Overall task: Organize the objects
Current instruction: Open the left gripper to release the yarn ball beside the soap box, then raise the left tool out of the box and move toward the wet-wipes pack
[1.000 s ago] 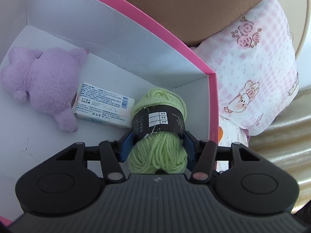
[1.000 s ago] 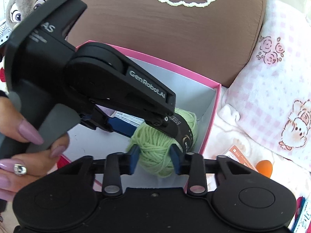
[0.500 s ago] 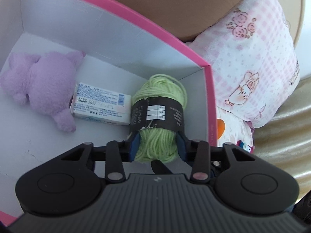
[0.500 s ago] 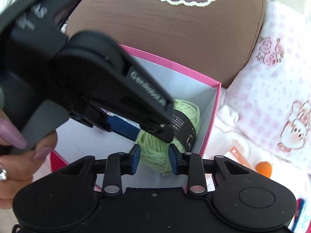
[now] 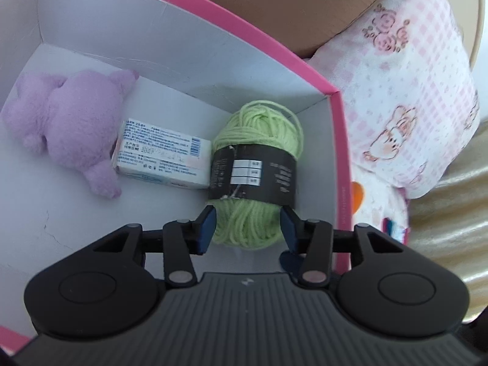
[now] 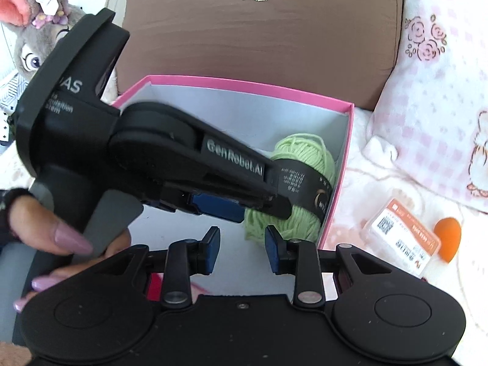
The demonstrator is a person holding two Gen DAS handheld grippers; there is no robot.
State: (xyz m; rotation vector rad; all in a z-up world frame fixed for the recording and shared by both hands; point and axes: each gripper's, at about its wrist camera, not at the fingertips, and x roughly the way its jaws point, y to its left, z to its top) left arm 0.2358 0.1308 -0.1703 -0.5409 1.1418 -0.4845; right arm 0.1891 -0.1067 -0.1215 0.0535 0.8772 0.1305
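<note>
pink box [image 6: 335, 189], orange sponge [image 6: 446, 238] on floral bedding [image 6: 381, 177].

Brown cushion [image 6: 262, 39] with cloud motif, pink checked bedding [image 6: 439, 97], bright daylight

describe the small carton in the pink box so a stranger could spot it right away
Look inside the pink box with white walls. On its floor, the carton lies flat between the purple plush toy and the green ball of yarn. It alone is hard-edged: white and pale blue, with printed text and a barcode.
</note>
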